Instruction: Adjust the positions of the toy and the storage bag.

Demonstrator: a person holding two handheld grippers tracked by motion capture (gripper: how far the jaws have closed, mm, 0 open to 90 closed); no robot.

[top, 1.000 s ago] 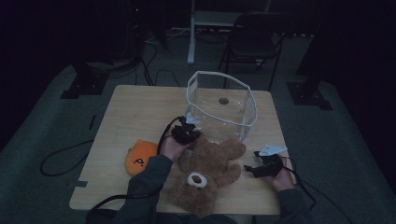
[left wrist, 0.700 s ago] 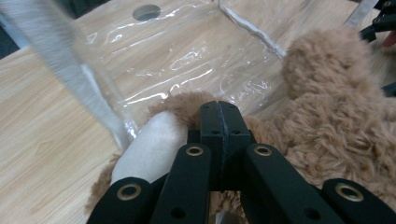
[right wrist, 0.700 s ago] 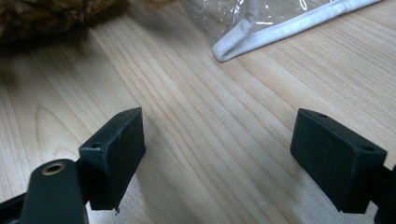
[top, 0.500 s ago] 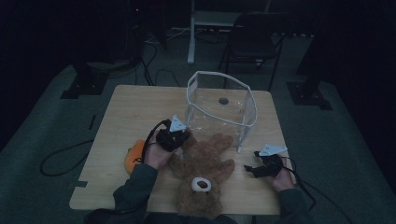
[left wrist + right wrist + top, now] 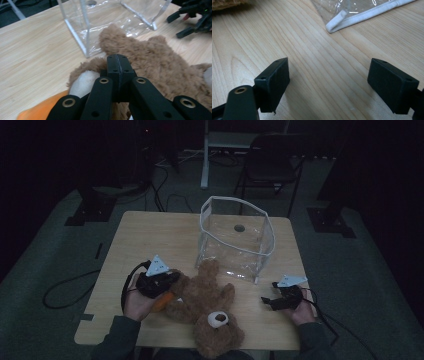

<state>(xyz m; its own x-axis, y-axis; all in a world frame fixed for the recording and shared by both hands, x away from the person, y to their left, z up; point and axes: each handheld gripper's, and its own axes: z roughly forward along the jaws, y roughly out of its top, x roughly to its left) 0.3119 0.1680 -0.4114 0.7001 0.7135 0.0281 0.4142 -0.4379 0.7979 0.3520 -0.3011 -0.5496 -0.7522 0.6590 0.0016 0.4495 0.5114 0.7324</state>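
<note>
A brown teddy bear (image 5: 202, 297) lies on its back on the wooden table (image 5: 145, 240), head toward the front edge. My left gripper (image 5: 170, 279) is shut at the bear's leg; in the left gripper view its jaws (image 5: 117, 62) meet over the white-soled foot (image 5: 81, 86) and seem to pinch its fur. An orange plush (image 5: 161, 302) lies under that hand, also seen as the orange plush (image 5: 37, 112). My right gripper (image 5: 266, 302) rests at the table's front right, open (image 5: 328, 82), with bare wood between its pads.
A clear plastic bag with white trim (image 5: 235, 240) stands open behind the bear; its corner (image 5: 342, 21) lies just ahead of the right gripper. A chair (image 5: 272, 162) and stands sit on the floor beyond the table. Cables trail from both grippers.
My left gripper has moved left and toward the front, away from the bag, and the bear's leg and body swung left with it. The orange plush is now mostly covered. The right gripper stayed put.
</note>
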